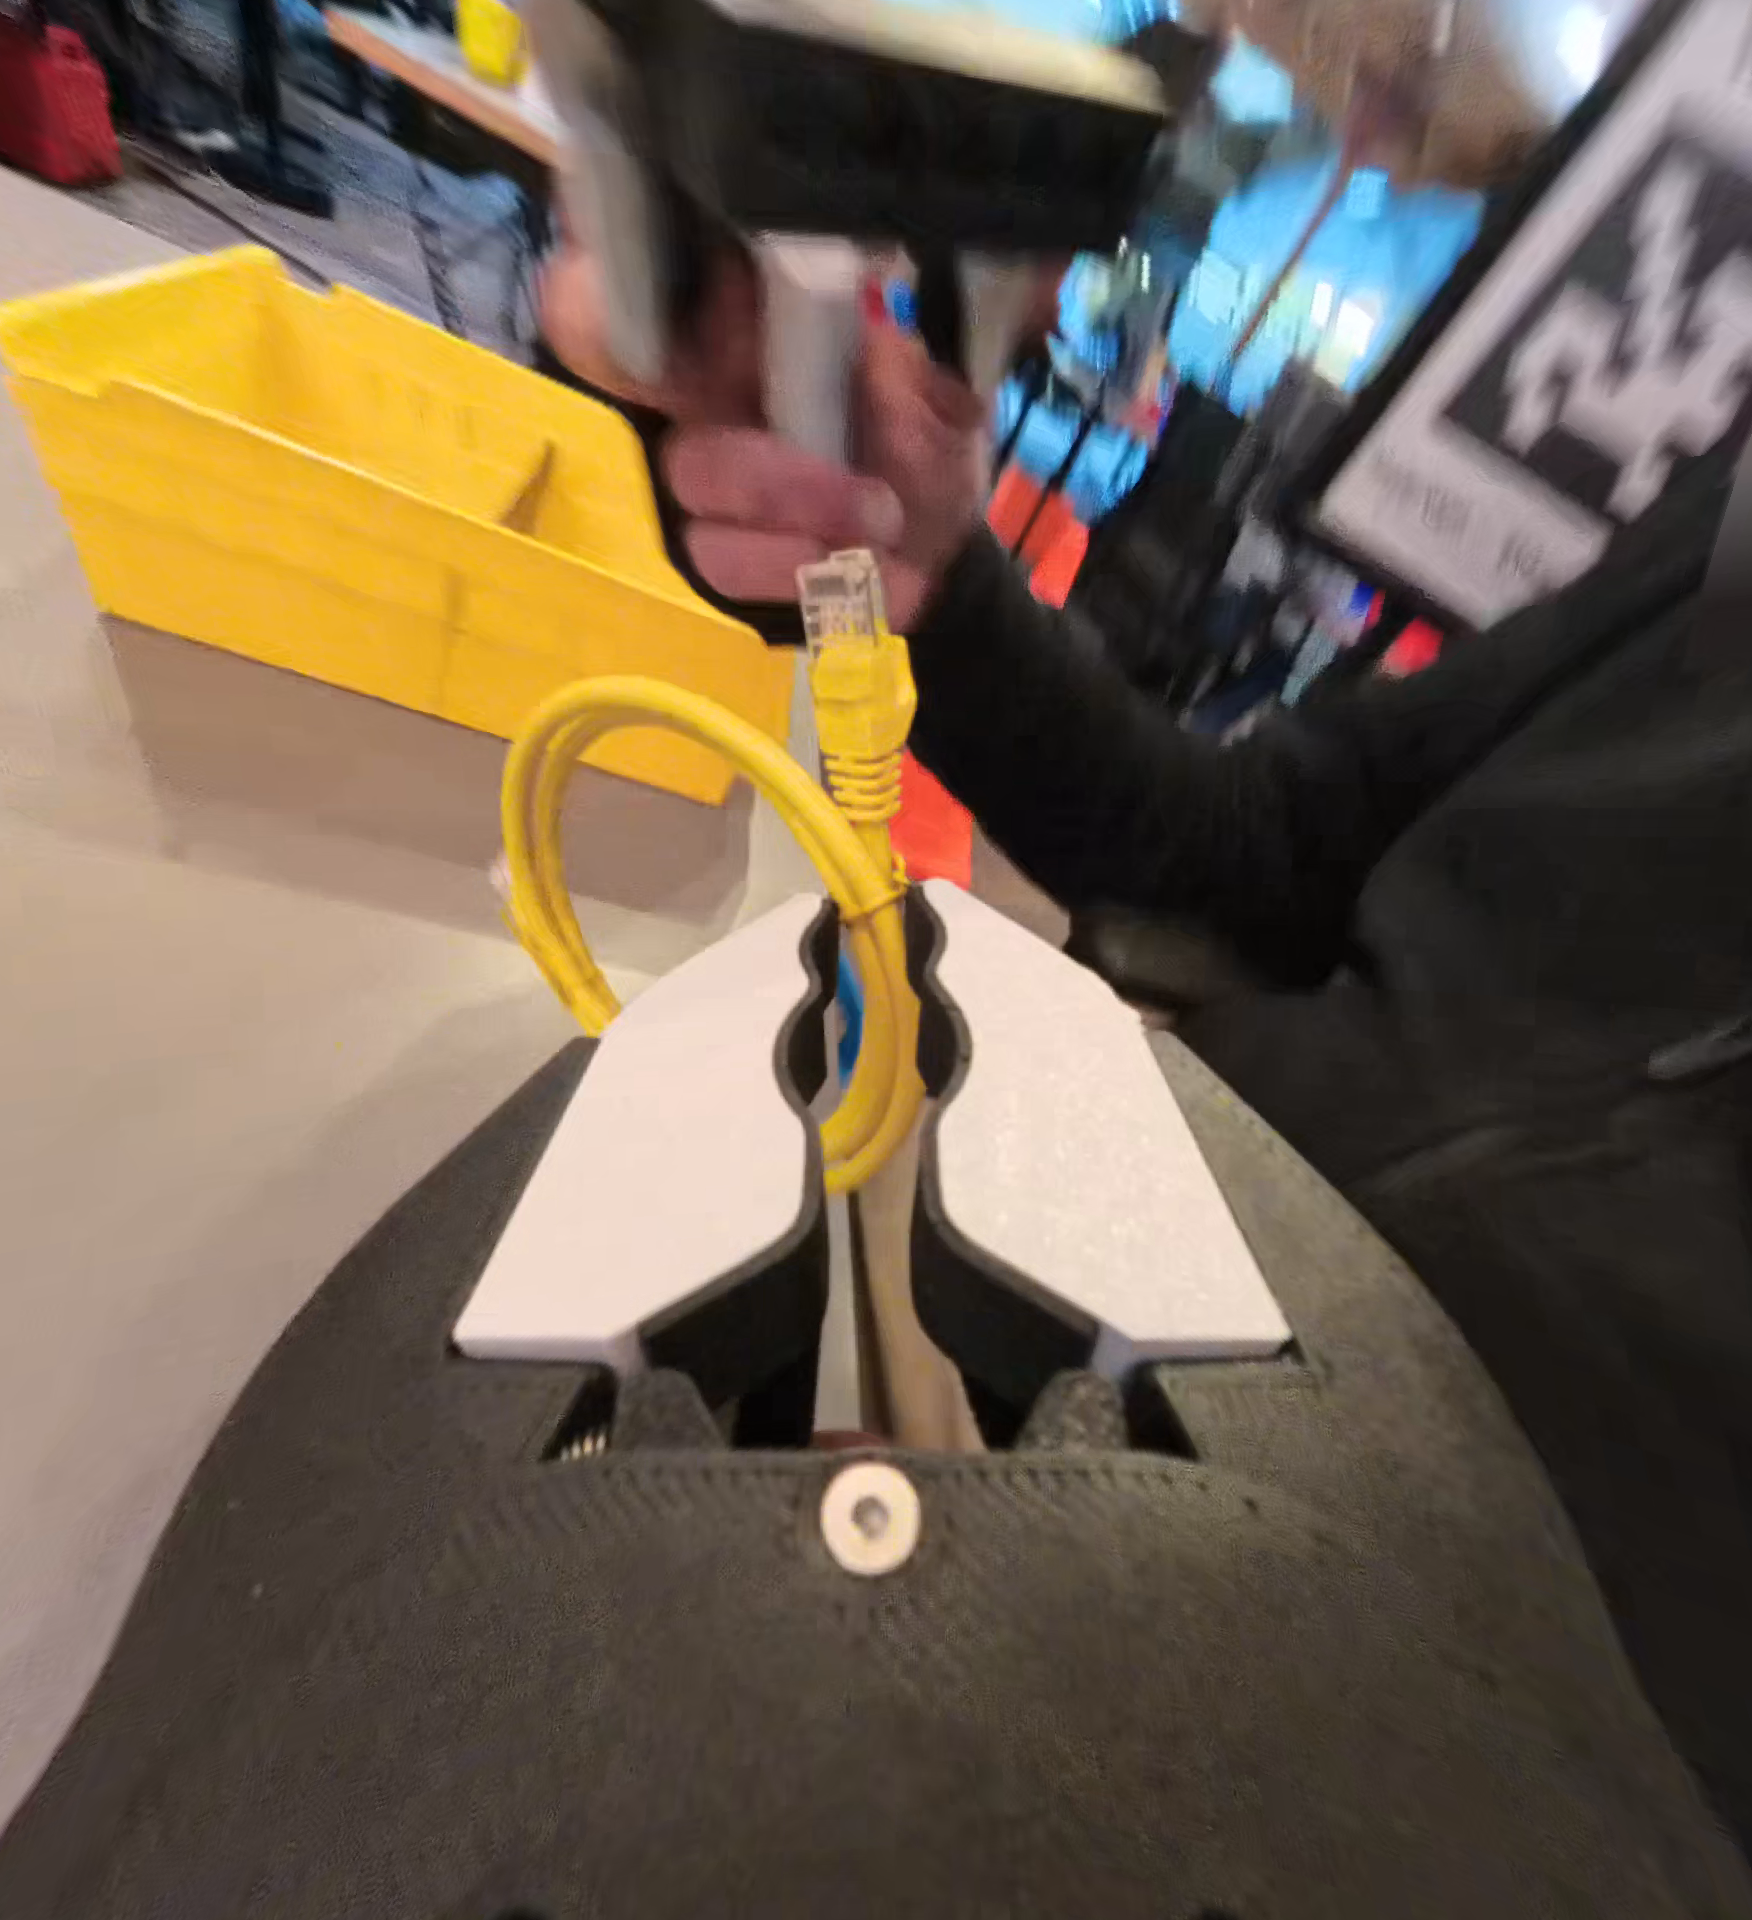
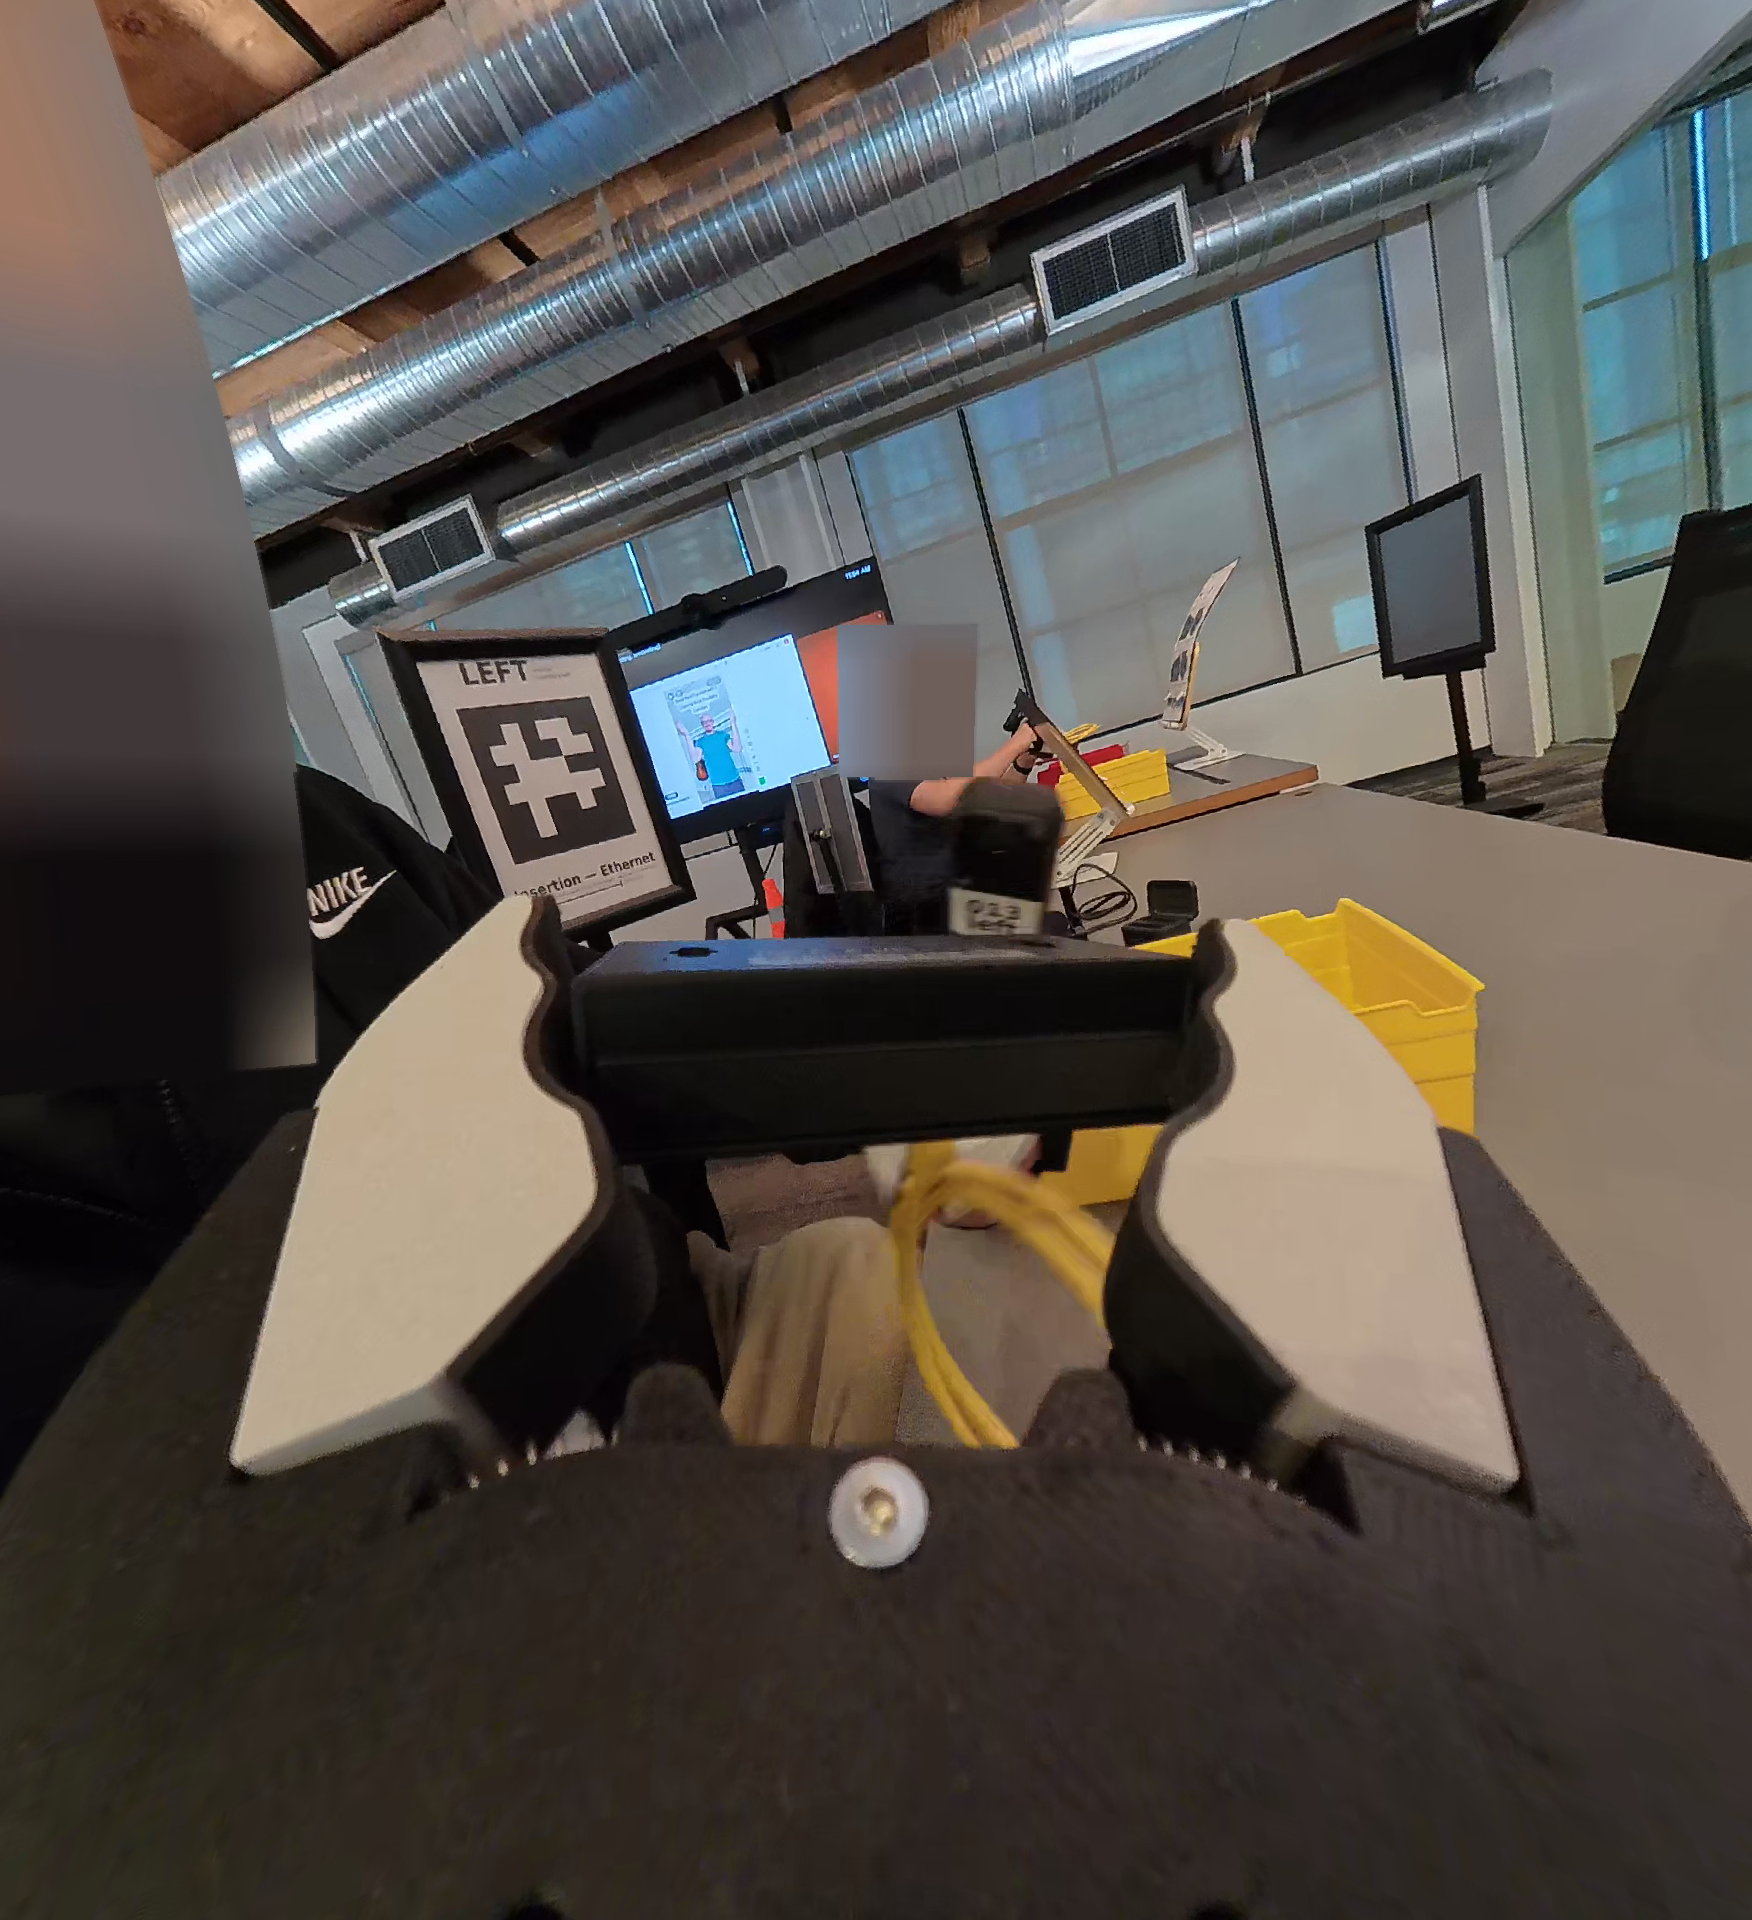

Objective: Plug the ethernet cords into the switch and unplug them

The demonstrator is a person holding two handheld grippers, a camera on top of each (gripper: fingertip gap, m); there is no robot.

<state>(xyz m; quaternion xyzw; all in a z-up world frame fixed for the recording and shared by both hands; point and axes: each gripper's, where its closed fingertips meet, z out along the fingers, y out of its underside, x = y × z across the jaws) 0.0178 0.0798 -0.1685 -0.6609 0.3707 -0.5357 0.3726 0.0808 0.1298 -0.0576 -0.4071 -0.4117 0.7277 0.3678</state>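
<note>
- The left gripper [image 1: 870, 940] had its jaws nearly closed on a bundled yellow ethernet cord [image 1: 856, 997], pinched right where a thin tie wraps the coil; the clear plug [image 1: 841, 601] stuck straight up past the fingertips, off the grey table [image 1: 124, 1143].
- The right gripper [image 2: 877, 1023] was spread wide and clamped a black switch [image 2: 877, 1023] end to end, held up in the air; the ports weren't visible from either view, so I couldn't tell which way they faced.
- My take on doing this step well: the plug sits a fair way above the grip, so it'd probably flex on contact; line the plug up square with a port, latch tab on the correct side, push slow and straight; keep the switch dead steady.
- Yellow bin [image 1: 332, 499] sat on the table behind.
- Writing: a framed marker sign [image 2: 539, 774] carried print, a sleeve nearby had a logo, and a small sticker sat on the device behind the switch; not repeating any of it.
</note>
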